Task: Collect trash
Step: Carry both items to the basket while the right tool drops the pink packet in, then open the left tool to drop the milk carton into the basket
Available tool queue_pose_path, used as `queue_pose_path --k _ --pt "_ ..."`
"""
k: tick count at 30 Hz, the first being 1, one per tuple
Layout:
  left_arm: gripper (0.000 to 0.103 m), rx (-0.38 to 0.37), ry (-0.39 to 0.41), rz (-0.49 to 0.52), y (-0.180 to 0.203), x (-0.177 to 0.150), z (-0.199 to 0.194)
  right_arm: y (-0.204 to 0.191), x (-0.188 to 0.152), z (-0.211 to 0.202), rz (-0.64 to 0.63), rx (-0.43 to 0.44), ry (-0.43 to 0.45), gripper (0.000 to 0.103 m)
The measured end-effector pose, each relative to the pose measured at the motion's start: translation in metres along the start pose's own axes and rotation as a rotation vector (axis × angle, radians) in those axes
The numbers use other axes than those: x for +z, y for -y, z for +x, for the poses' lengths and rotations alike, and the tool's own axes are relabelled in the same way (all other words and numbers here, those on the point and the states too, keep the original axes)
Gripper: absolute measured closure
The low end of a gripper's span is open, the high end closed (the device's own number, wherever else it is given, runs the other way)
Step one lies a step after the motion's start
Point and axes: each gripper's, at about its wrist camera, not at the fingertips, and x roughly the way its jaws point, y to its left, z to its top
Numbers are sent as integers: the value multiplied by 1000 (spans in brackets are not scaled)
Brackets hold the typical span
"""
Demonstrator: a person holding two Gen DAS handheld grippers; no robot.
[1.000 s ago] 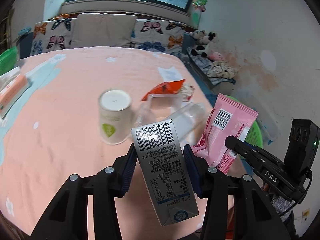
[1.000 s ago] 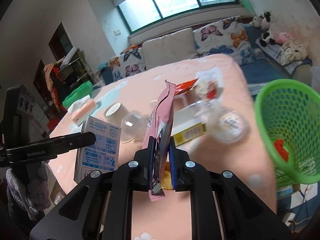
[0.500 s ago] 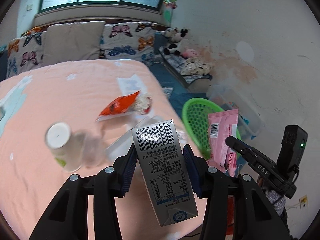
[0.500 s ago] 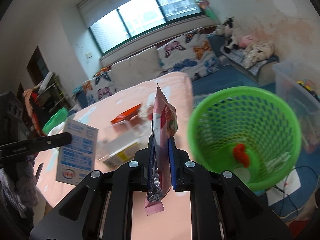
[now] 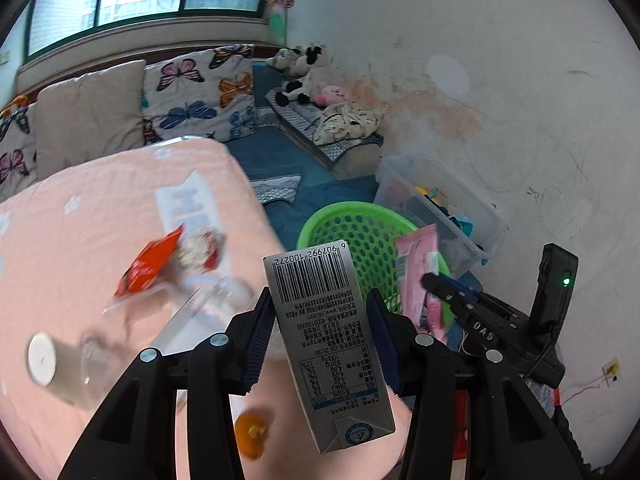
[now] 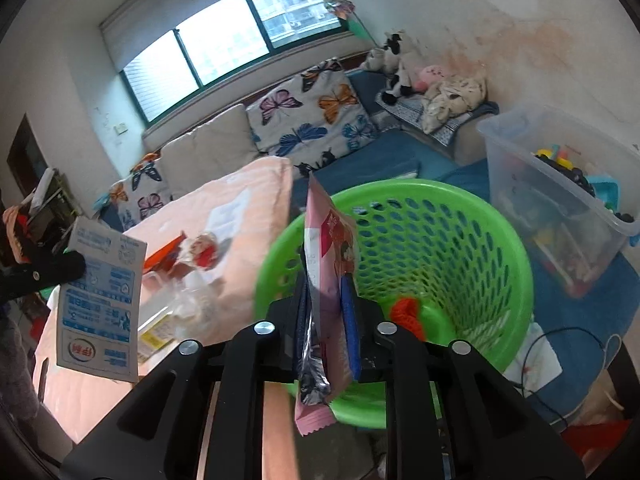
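Left wrist view: the left tongs (image 5: 320,340) pinch a grey rectangular milk carton (image 5: 326,344) across its narrow sides, its long axis running up the picture and leaning slightly left, barcode end away from the camera, folded end toward it; the carton hangs past the near corner of the peach-covered table (image 5: 100,248), with the round green perforated plastic basket (image 5: 360,240) on the blue floor just beyond it; a red snack packet (image 5: 150,266), a blurred white paper cup (image 5: 44,364) and clear plastic cups lie on the table; a clear storage box (image 5: 440,208) stands behind the basket, near the wall.

In the right wrist view, the right tongs (image 6: 326,320) are opening around a flat pink snack wrapper (image 6: 324,300); the wrapper stands edge-on and upright between the pads, above the basket's near rim (image 6: 276,256), its long axis vertical; the basket's mouth is wide open, with one red scrap (image 6: 406,310) at the bottom; the table edge sits immediately left of the basket.
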Motion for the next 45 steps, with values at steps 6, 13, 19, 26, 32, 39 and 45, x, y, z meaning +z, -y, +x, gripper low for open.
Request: queue_pose_path --k 6,13,19,26,32,39,45 --pt "57 -28 -11 37 22 12 28 22 -1 2 39 -39 7 49" --pt "57 -40 -29 75 44 20 61 38 -10 -13 88 -35 19 39" --pt "57 -46 -67 90 59 20 96 47 -21 -25 133 -23 22 35" --pt "57 -55 -108 58 65 17 126 50 -33 -28 142 -25 1 34" --pt "49 -67 -104 37 63 14 126 50 -38 -30 158 -16 -7 34" --pt "48 -41 -66 30 51 6 97 35 -39 -37 116 0 -4 29" --pt "44 12 -24 8 30 -10 61 10 -44 -41 45 21 -5 26"
